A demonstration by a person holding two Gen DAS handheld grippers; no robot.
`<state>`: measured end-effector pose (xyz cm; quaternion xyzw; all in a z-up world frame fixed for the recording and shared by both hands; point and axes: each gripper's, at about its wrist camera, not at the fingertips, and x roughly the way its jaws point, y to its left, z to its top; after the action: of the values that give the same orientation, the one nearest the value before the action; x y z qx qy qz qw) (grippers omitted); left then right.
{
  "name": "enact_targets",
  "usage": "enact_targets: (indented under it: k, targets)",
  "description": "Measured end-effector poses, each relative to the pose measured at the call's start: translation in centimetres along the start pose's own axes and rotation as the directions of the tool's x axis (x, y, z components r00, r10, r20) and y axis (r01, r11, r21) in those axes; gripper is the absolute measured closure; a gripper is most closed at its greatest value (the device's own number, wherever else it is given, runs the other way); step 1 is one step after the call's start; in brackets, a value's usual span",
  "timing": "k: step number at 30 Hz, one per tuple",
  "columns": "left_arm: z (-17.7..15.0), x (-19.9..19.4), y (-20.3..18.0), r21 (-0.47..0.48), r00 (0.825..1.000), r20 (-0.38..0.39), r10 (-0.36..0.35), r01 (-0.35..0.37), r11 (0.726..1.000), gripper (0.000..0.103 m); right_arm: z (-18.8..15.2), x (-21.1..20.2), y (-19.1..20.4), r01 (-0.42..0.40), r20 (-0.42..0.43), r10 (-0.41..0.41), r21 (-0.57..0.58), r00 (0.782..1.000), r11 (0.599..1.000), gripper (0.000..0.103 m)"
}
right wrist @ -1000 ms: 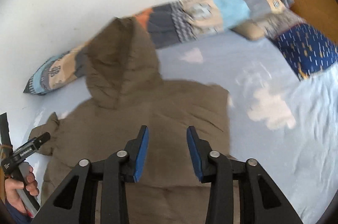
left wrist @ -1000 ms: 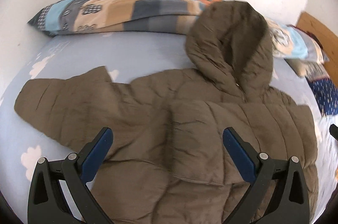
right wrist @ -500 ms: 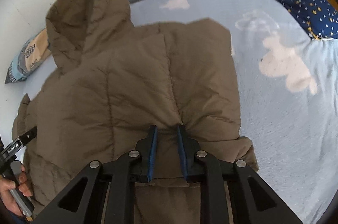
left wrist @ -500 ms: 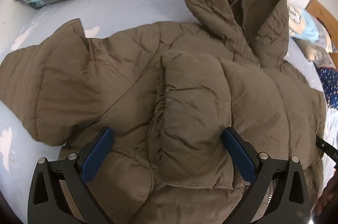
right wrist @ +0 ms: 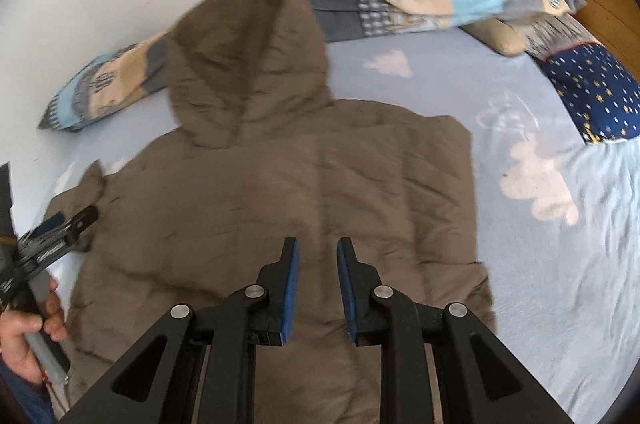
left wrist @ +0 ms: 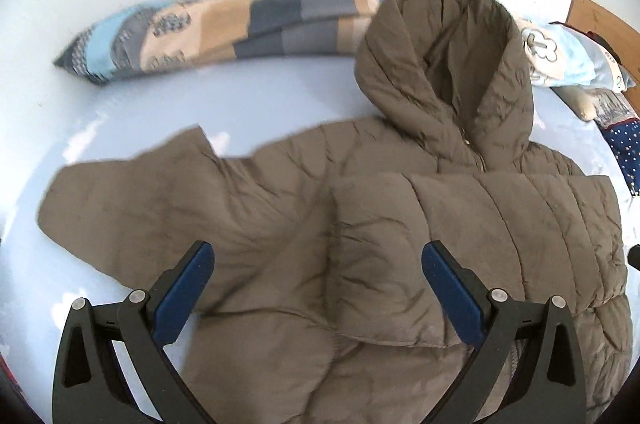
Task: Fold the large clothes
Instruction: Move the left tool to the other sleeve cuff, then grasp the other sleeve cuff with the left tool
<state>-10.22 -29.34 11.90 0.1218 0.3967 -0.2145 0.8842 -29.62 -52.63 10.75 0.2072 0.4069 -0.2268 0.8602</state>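
Jacket [right wrist: 304,192] edges ringed by bare bedsheet [right wrist: 560,284]; jaws parted.

We note both tools share one build: black triangulated plastic frames with cut-out windows, silver round screws at the pivots, blue pads lining the fingers [left wrist: 182,294]. The left gripper [right wrist: 60,224] carries small white lettering, unreadable. The left hand [right wrist: 24,344] shows bare skin; a blue sleeve edge below.
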Motion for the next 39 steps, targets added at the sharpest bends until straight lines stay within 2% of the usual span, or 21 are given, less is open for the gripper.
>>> enact_targets:
  k: [4,8,10,12,15,19,24,26,29,32,35,36,39]
  targets:
    - [0.2,-1.1,1.5,-0.009,0.999,0.029,0.025,-0.025,1.0,0.0,-1.0,0.3,2.3,-0.019,-0.004,0.019,-0.032,1.0,0.999,0.082]
    - [0.1,-1.2,3.0,-0.035,0.999,0.026,0.034,-0.033,0.999,0.0,-1.5,3.2,3.3,-0.029,-0.037,0.027,-0.044,0.999,0.999,0.082]
    - [0.1,-1.1,3.7,-0.041,0.999,0.025,0.039,-0.038,0.998,0.0,-1.6,4.8,3.7,-0.008,-0.055,0.004,-0.061,0.998,0.998,0.082]
    - [0.1,-0.9,4.6,-0.06,0.999,0.019,0.044,-0.043,0.997,0.0,-1.9,7.0,3.8,0.008,-0.109,-0.015,-0.064,0.994,0.998,0.082]
    - [0.3,-0.4,5.9,-0.09,0.999,0.006,0.047,-0.046,0.995,0.0,-2.0,8.2,3.7,0.018,-0.137,-0.025,-0.05,0.99,0.999,0.081]
    - [0.8,0.0,8.2,-0.125,0.999,-0.001,0.05,-0.05,0.991,0.0,-1.6,6.8,4.2,0.011,-0.108,-0.018,-0.062,0.994,0.998,0.081]
    - [1.4,0.6,15.1,-0.25,0.997,0.002,0.071,-0.068,0.966,0.0,-1.3,3.7,4.7,-0.061,-0.039,0.058,-0.067,0.998,0.996,0.081]
    - [1.1,1.1,19.0,-0.315,0.995,-0.005,0.095,-0.092,0.945,0.0,-1.5,3.1,4.7,-0.091,-0.041,0.089,-0.057,0.995,0.994,0.081]
    - [-0.5,2.7,26.4,-0.432,0.991,-0.048,0.121,-0.13,0.892,0.0,-2.0,2.6,4.6,-0.11,-0.045,0.107,-0.05,0.993,0.993,0.081]
    - [-2.8,4.1,32.8,-0.562,0.991,-0.084,0.103,-0.133,0.816,0.0,-2.1,2.5,4.7,-0.105,-0.044,0.102,-0.052,0.994,0.993,0.081]
    - [-5.7,5.7,39.8,-0.744,0.996,-0.079,0.032,-0.08,0.664,0.0,-2.3,2.4,5.0,-0.118,-0.043,0.116,-0.055,0.992,0.991,0.081]
    - [-6.5,6.1,41.2,-0.777,0.998,-0.064,0.013,-0.058,0.627,0.0,-2.4,2.5,5.3,-0.117,-0.042,0.115,-0.062,0.992,0.991,0.081]
    - [-7.9,7.3,43.9,-0.839,0.999,-0.027,-0.02,-0.011,0.544,0.001,-2.6,2.8,5.7,-0.127,-0.049,0.123,-0.077,0.991,0.989,0.081]
